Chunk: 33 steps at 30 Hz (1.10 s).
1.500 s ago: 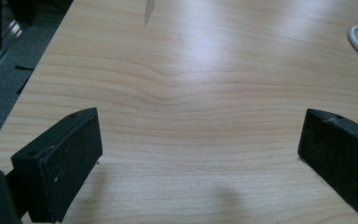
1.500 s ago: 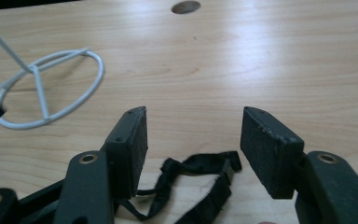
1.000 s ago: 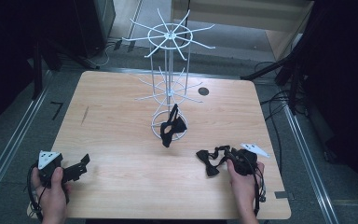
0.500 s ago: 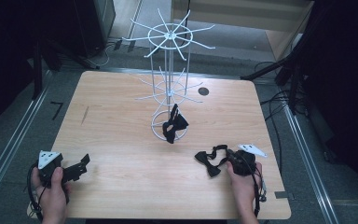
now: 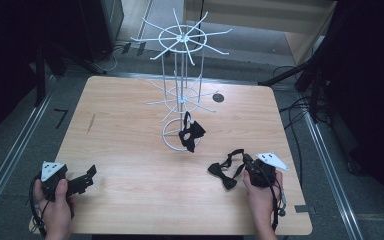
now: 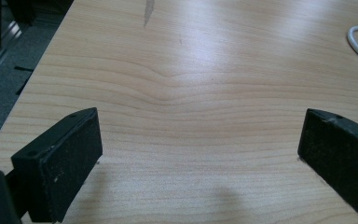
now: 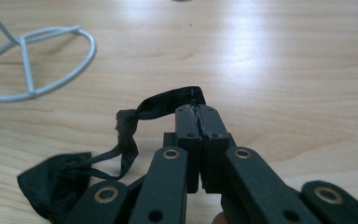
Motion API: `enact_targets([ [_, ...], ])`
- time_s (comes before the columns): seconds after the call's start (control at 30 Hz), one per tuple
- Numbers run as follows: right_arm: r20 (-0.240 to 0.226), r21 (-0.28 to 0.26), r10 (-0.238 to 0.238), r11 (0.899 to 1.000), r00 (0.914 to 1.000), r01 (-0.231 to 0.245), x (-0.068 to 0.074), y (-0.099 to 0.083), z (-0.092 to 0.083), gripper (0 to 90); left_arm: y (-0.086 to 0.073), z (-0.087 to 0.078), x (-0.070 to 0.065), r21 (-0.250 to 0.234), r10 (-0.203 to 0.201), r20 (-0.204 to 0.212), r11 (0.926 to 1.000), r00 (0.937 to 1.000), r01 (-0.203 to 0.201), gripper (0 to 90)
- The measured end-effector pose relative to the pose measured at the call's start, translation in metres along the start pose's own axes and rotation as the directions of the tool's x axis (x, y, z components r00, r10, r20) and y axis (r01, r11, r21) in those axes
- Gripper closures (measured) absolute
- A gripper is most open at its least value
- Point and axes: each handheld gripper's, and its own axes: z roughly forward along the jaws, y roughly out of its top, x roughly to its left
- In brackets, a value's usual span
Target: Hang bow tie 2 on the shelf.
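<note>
My right claw is shut tight. Its two black jaws have just been closing, and now they pinch the thin strap of a black bow tie between them. In the right claw view, the strap runs from the jaw tips off to the left, through a small knot, and down to the wide cloth part of the tie. That cloth part lies flat on the table.

From the high view, the bow tie sits on the table near my right hand, and the right claw is at its strap end. The tie is near the front right part of the table.

My left claw is wide open. Its jaws stand far apart and there is nothing but bare wood between them. In the high view, the left claw rests near the front left corner of the table, well apart from the tie.

A white wire rack stands in the middle of the table, toward the back. It has thin arms that stick out all around, like spokes. A second black bow tie hangs on it, down low, near the ring at its foot. I can see part of that white ring in the right claw view too.
</note>
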Motion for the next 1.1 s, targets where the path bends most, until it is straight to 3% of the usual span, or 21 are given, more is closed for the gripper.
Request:
enact_targets([
  [0.1, -0.007, -0.018, -0.011, 1.0, 0.9999, 0.011, 0.003, 0.003, -0.003, 89.8, 0.0, 0.0, 0.0, 0.001, 0.001, 0.0, 1.0, 1.0, -0.001, 0.0],
  [0.13, -0.006, -0.042, -0.047, 0.998, 0.9989, 0.046, 0.007, 0.008, -0.005, 89.9, 0.0, 0.0, 0.0, 0.0, 0.0, 0.0, 1.0, 1.0, 0.0, 0.0],
  [0.33, -0.012, -0.089, -0.081, 0.993, 0.9966, 0.08, 0.017, 0.017, -0.011, 89.9, 0.0, 0.0, 0.0, 0.001, 0.001, 0.0, 1.0, 1.0, -0.001, 0.0],
  [1.1, -0.041, -0.21, -0.125, 0.971, 0.9914, 0.114, 0.035, 0.047, -0.031, 89.9, 0.0, 0.0, 0.0, 0.002, 0.005, -0.001, 1.0, 1.0, -0.005, 0.0],
])
